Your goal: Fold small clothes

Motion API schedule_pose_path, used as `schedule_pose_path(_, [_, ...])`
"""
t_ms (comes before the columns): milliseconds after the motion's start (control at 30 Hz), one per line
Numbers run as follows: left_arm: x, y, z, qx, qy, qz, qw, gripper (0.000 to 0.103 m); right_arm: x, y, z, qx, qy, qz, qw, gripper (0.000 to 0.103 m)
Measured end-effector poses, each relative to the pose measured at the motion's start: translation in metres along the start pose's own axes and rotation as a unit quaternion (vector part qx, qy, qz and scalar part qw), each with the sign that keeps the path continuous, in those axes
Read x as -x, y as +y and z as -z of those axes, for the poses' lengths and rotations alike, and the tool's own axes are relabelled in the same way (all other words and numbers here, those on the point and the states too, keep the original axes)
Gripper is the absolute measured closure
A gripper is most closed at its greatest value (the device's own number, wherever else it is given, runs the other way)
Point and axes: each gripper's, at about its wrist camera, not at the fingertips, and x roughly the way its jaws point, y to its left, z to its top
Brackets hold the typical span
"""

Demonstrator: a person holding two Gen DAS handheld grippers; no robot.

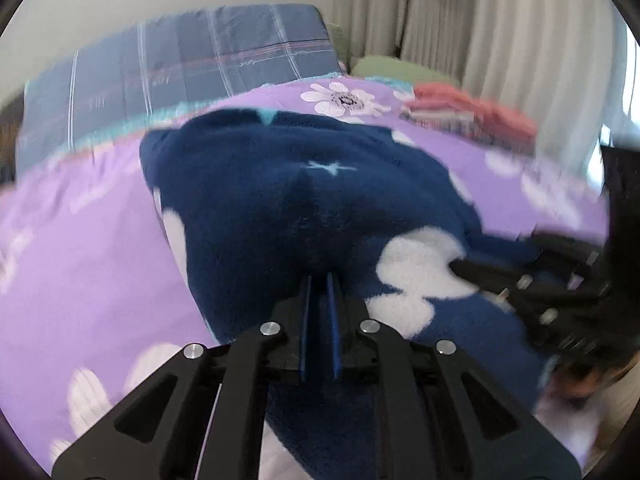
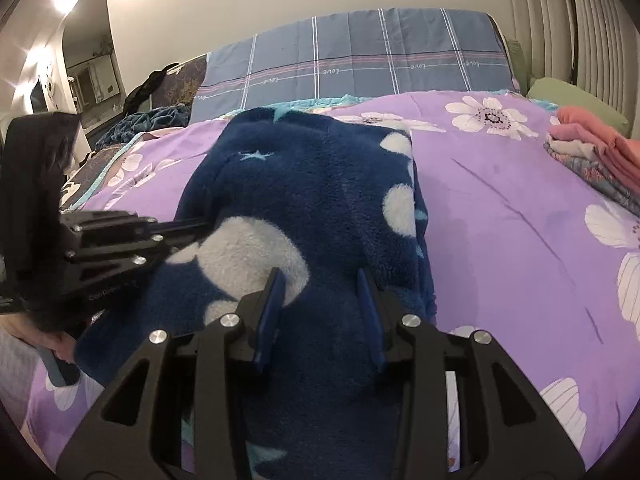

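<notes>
Before me: a fleece garment (image 2: 312, 200) lies on the bedspread (image 2: 500, 208).
Far right: a stack of folded clothes (image 2: 596, 156) on that bedspread.
Behind: a pillow (image 2: 360, 56) against the wall, curtains (image 1: 500, 20) to its right.

Fleece garment (image 2: 320, 200) on purple bedspread (image 2: 500, 208)
</notes>
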Motion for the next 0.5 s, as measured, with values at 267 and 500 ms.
schedule_pose_path(267, [0.029,0.003,-0.02,0.001,-0.015,0.032,0.9994,0.093,0.002,0.002,0.0,0.003,-0.002,-0.001,1.0,0.065])
schedule_pose_path(500, [0.029,0.033,-0.075,0.041,-0.078,0.013,0.996,0.092,0.001,0.001,0.0,0.003,-0.004,-0.006,1.0,0.064])
